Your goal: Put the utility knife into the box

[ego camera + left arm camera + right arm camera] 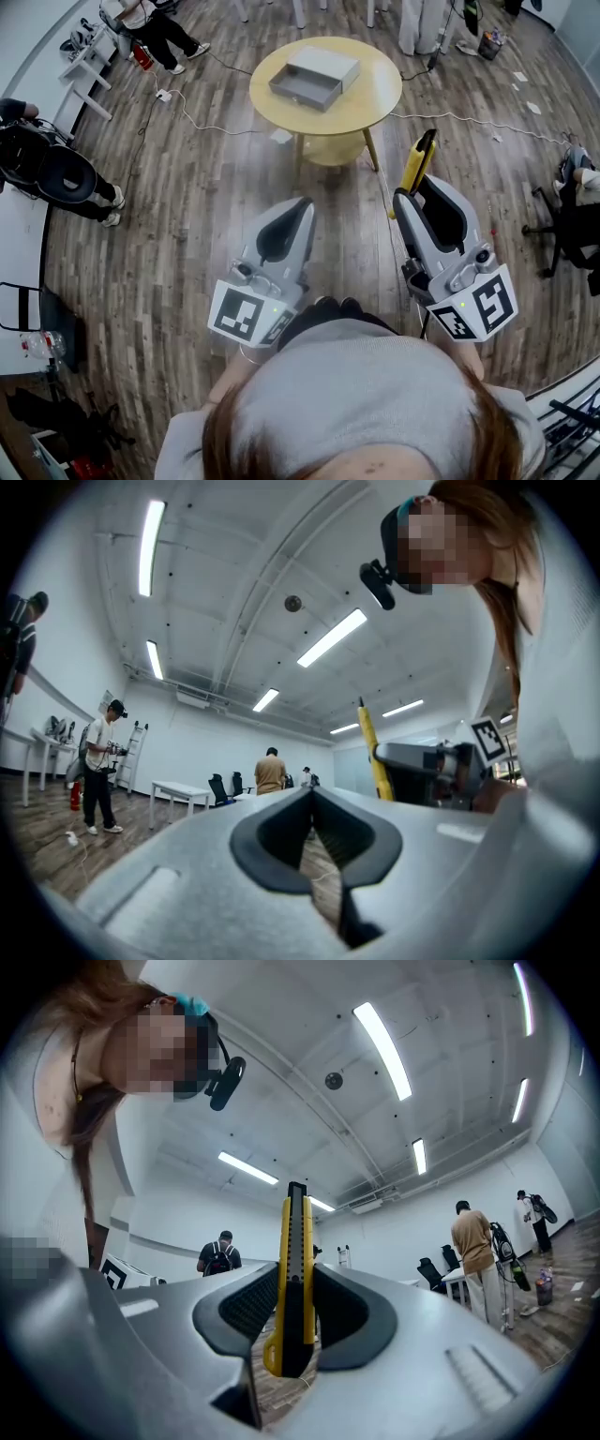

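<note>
The right tool grips the yellow knife, which sticks out past the tool's tips, over the wood floor. It is well apart from the open grey box on the round tabletop. The left tool, closed and empty, is alongside.

The person is wearing a light grey top and a black head-mounted camera on a teal strap. The left gripper and the right gripper are showing smooth, pale grey plastic shells that are tapering forward into black ribbed fingers. Each shell is ending at the rear in a white cube with black square markers.
</note>
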The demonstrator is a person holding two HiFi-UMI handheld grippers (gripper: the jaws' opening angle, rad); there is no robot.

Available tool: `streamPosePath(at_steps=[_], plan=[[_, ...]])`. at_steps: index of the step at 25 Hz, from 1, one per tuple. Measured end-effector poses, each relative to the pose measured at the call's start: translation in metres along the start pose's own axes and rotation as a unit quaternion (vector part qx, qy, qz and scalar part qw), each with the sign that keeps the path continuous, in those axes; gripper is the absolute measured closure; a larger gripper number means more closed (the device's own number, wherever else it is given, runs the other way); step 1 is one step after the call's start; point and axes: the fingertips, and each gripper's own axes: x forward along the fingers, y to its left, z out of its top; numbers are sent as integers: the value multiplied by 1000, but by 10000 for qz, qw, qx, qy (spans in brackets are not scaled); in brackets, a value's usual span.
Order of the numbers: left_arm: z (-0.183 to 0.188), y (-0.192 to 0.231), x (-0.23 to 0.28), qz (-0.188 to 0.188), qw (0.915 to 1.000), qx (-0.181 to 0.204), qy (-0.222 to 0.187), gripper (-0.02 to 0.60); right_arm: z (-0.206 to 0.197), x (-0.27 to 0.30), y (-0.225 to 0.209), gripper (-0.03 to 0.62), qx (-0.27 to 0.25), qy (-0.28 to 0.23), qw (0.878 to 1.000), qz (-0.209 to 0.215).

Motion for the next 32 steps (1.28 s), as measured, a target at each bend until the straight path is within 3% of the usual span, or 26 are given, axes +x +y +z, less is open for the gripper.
streamPosePath(at_steps=[10,17,32], plan=[[-18,4,4,273,9996,-84,92,580,-21,3,-22,474,150,187,9997,98],[-24,29,30,232,9997,-78,18,580,-32,29,-39,474,98,261,9995,158],[-38,134,129,17,9998,-173,58,580,-66,144,-116,474,85,405,9991,80]])
